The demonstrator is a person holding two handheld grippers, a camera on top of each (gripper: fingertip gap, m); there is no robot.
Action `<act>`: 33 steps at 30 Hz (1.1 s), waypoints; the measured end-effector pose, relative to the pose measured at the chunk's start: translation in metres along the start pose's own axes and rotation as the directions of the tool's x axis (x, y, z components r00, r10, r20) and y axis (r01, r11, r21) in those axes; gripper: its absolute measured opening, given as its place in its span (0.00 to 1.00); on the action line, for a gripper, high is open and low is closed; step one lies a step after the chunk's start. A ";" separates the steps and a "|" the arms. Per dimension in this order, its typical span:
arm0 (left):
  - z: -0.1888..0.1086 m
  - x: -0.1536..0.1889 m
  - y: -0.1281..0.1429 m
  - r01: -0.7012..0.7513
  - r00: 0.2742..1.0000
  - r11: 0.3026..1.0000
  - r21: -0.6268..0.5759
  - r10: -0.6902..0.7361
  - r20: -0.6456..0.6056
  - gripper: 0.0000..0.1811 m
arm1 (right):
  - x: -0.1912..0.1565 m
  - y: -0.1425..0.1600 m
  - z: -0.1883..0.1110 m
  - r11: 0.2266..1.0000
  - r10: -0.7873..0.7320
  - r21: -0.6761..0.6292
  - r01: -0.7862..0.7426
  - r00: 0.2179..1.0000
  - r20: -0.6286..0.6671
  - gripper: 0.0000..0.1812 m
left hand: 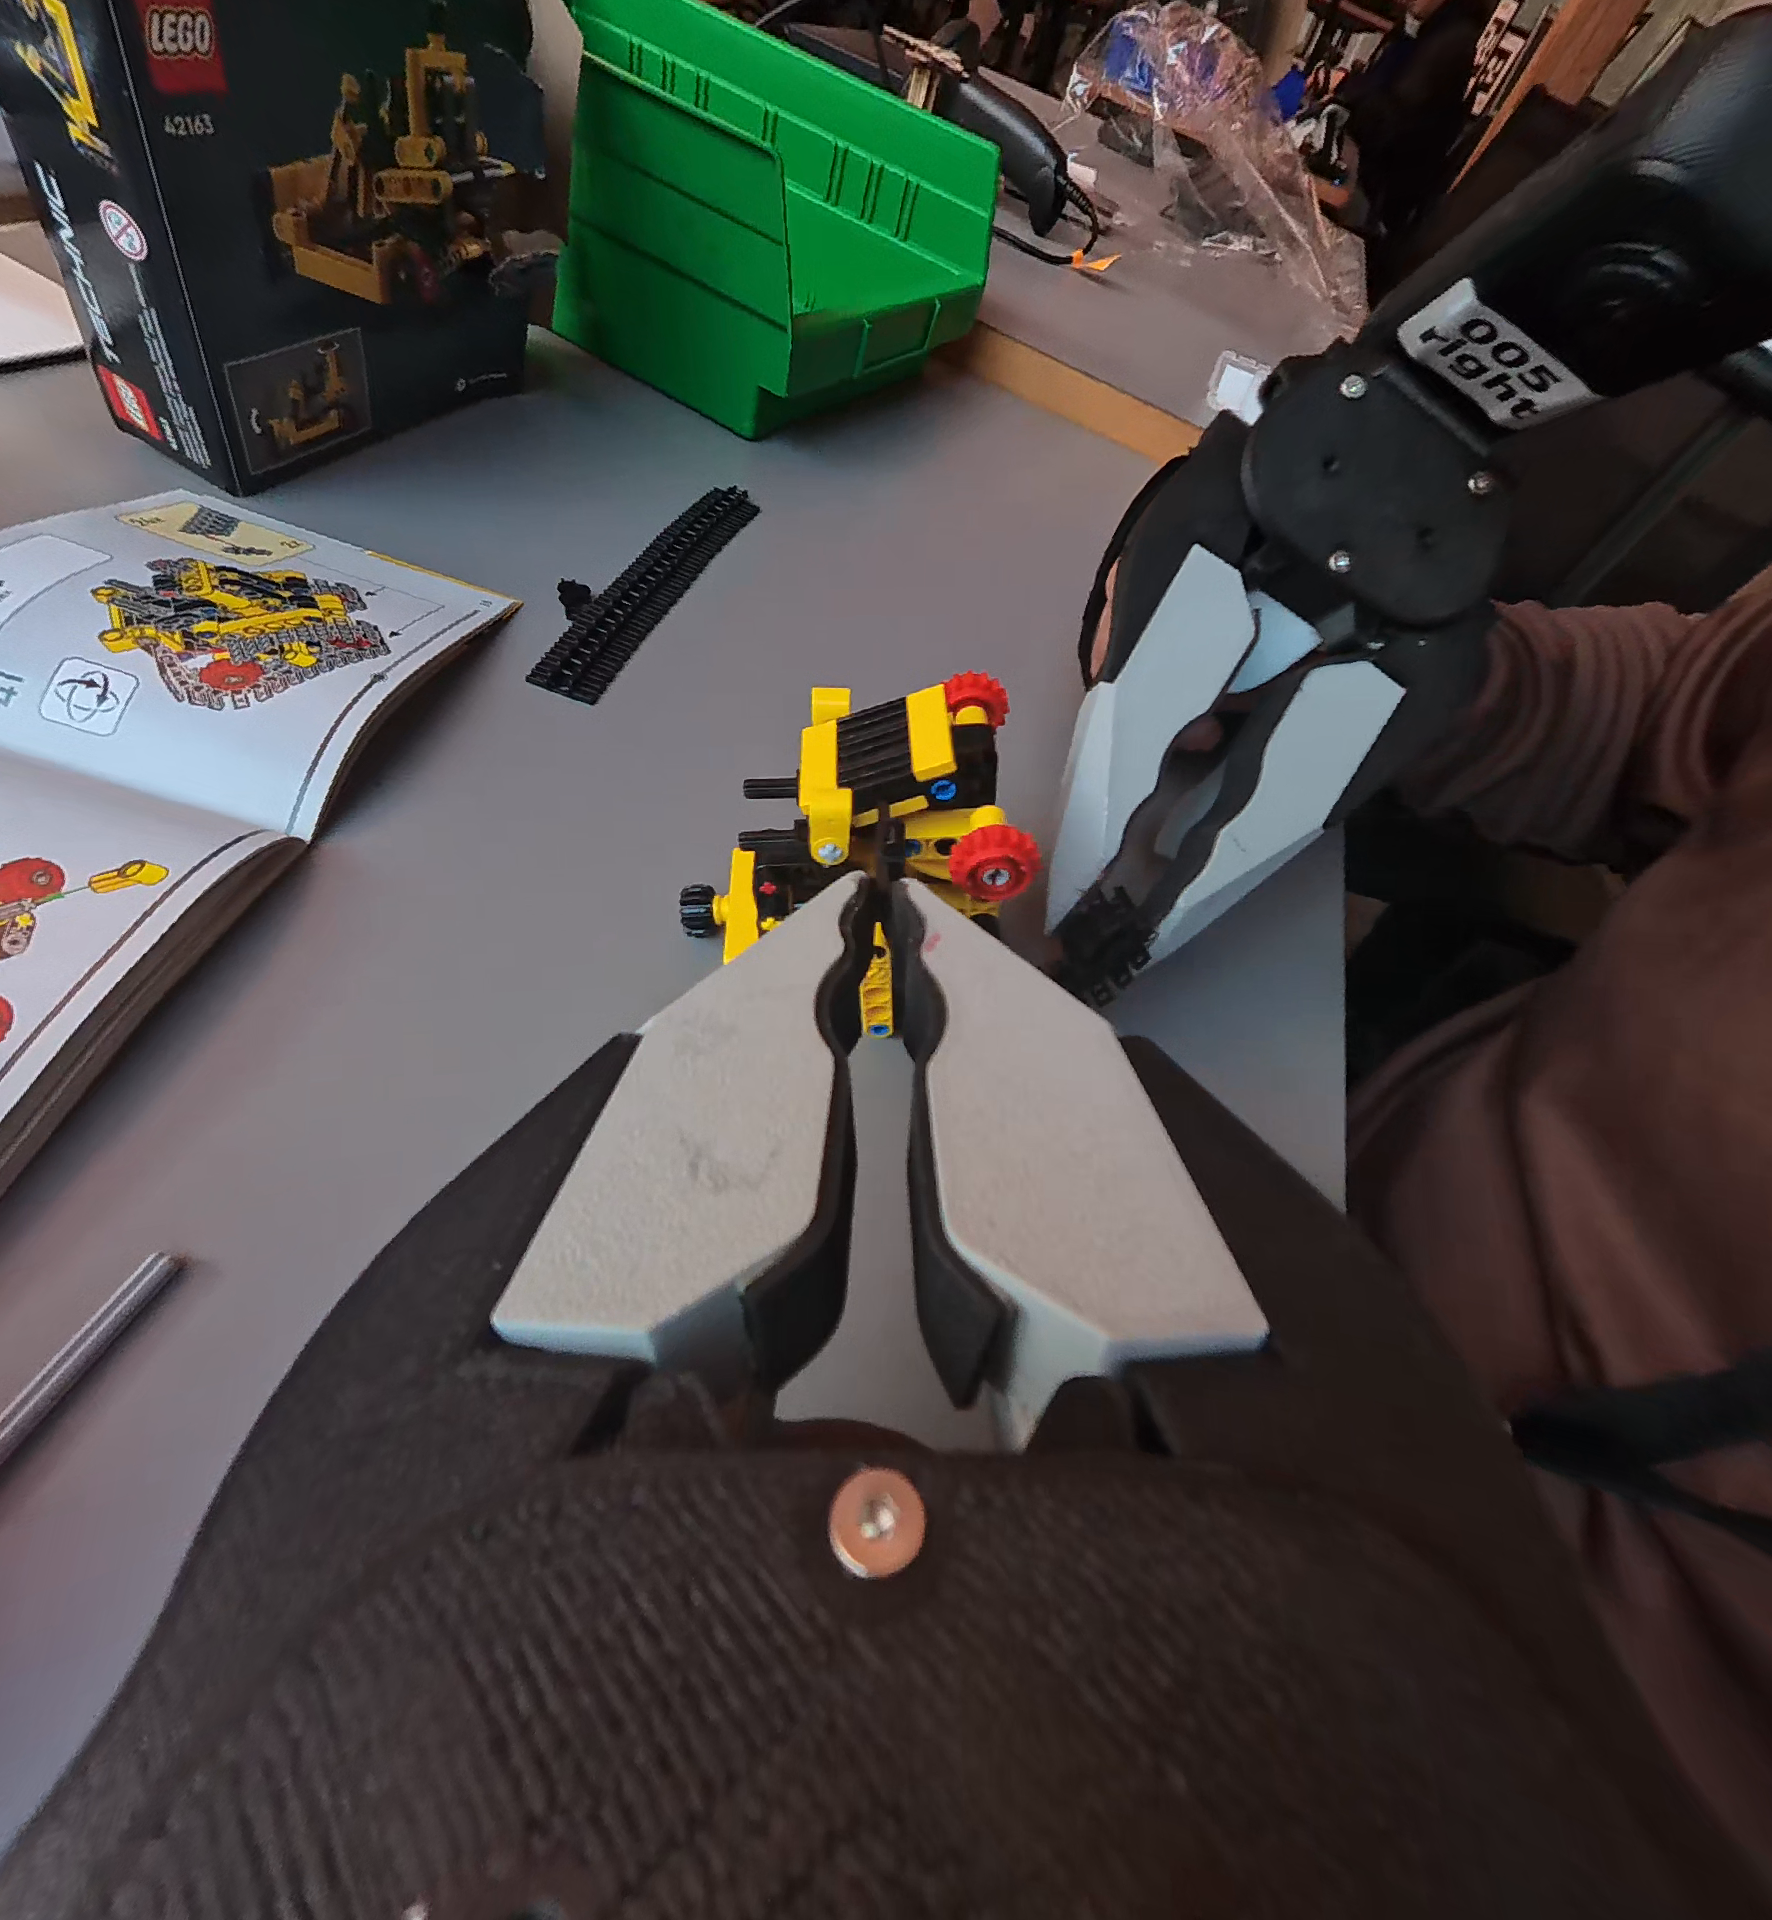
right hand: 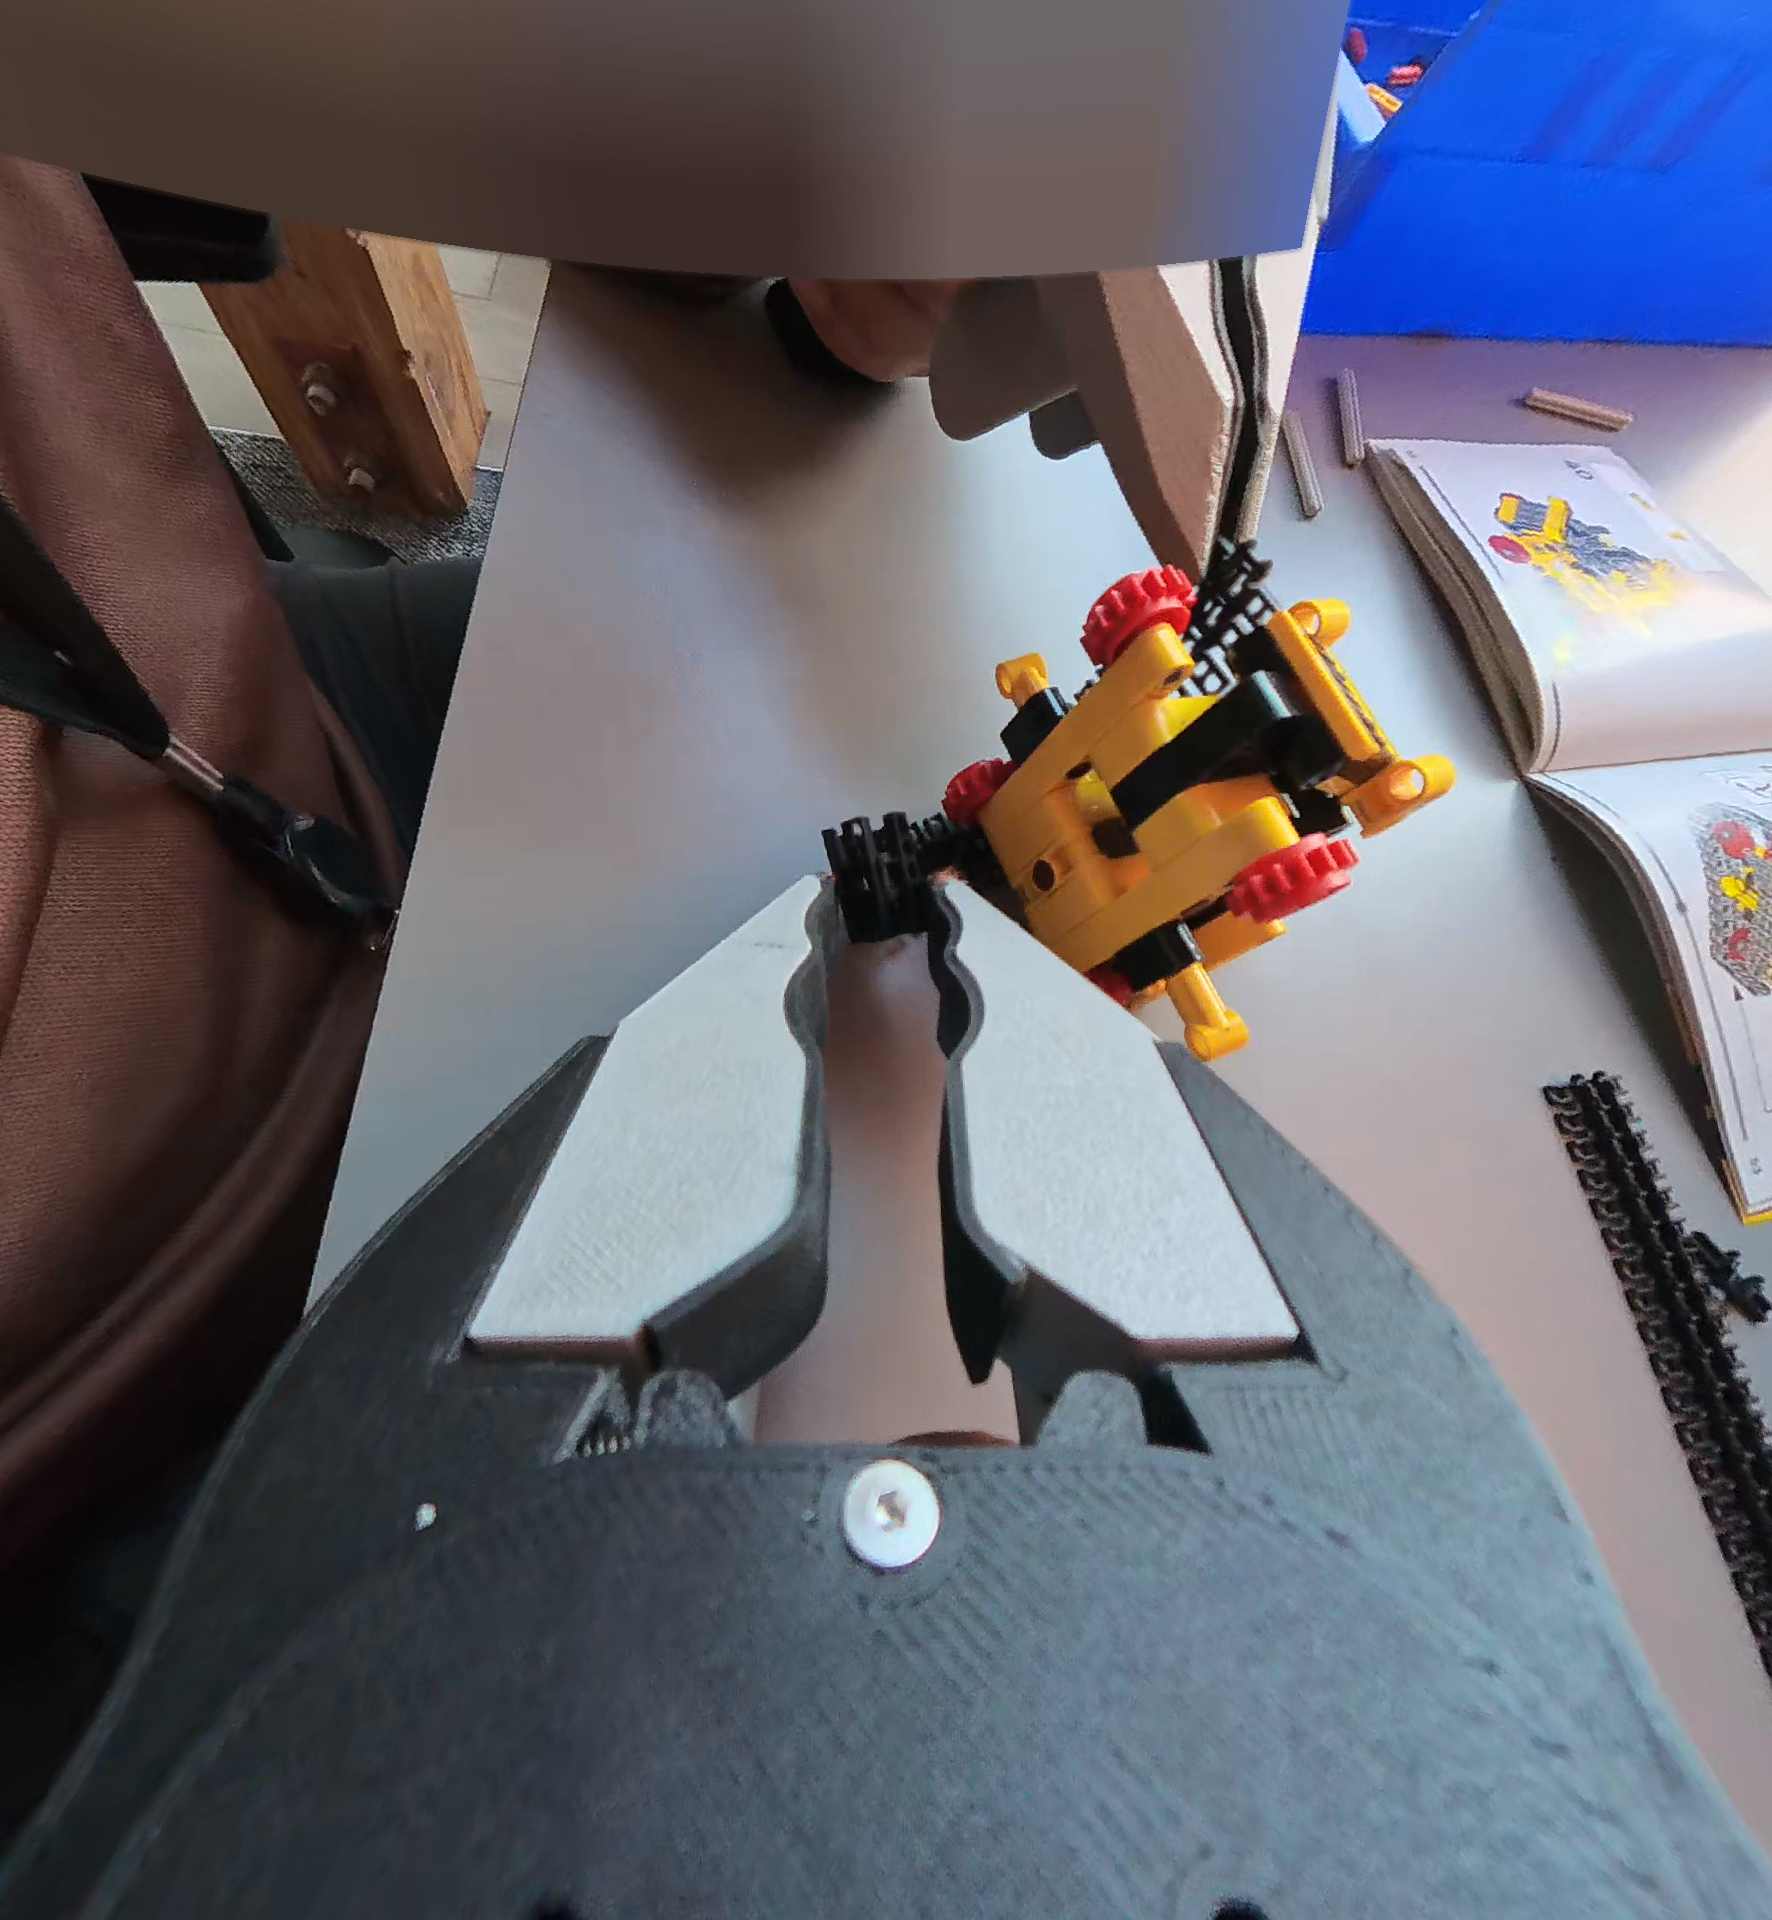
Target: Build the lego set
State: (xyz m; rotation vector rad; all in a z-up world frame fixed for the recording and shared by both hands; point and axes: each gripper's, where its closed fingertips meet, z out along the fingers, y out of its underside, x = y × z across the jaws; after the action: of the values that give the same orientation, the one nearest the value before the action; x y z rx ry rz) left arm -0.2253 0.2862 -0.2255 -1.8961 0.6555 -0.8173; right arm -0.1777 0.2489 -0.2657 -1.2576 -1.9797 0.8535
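Observation:
The yellow and black lego model (left hand: 892,790) with red gears lies on the grey table (left hand: 446,935), also in the right wrist view (right hand: 1162,790). A black track chain (right hand: 887,862) runs along the model's side. My right gripper (right hand: 887,899) is shut on one end of it, at the model's near side; it shows in the left wrist view (left hand: 1100,940) to the model's right. My left gripper (left hand: 877,899) is shut on the chain's other end (right hand: 1230,603), tips touching the model; it shows in the right wrist view (right hand: 1225,520) beyond the model.
A second black track strip (left hand: 643,592) with a small black pin (left hand: 572,594) lies beyond the model. An open instruction booklet (left hand: 186,675), the lego box (left hand: 238,208), a green bin (left hand: 757,229), a blue bin (right hand: 1588,177) and grey axle rods (right hand: 1303,468) surround the work. The table edge (right hand: 425,831) is close. One gripper's finger ends stand about 8 centimeters off the other's.

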 end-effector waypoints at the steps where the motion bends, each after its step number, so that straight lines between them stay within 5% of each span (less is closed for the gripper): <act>1: 0.000 0.000 0.000 -0.003 1.000 1.000 0.004 0.003 0.001 0.00 | 0.000 0.000 0.001 1.000 0.001 0.000 -0.001 1.000 -0.002 0.08; 16: -0.001 0.011 -0.002 -0.032 0.998 0.999 0.019 0.033 -0.059 0.00 | -0.007 0.011 0.005 0.991 -0.115 -0.075 0.114 0.993 0.001 0.12; 21: -0.001 0.013 -0.003 -0.023 0.996 0.999 0.024 0.025 -0.085 0.00 | -0.015 0.010 0.005 0.993 -0.095 -0.059 0.102 0.989 0.116 0.21; 25: 0.000 0.016 -0.003 -0.051 0.994 0.998 0.022 0.053 -0.091 0.00 | -0.032 0.012 0.005 0.997 -0.006 -0.068 0.027 0.955 0.297 0.16; 33: 0.003 0.021 0.000 -0.098 0.991 0.995 0.003 0.098 -0.090 0.00 | -0.034 0.003 0.013 0.998 0.002 -0.062 0.015 0.962 0.273 0.14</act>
State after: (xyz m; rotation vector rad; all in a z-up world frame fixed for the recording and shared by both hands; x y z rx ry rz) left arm -0.2094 0.2728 -0.2214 -1.8217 0.7988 -0.8424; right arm -0.1747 0.2165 -0.2816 -1.2213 -2.2419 1.0136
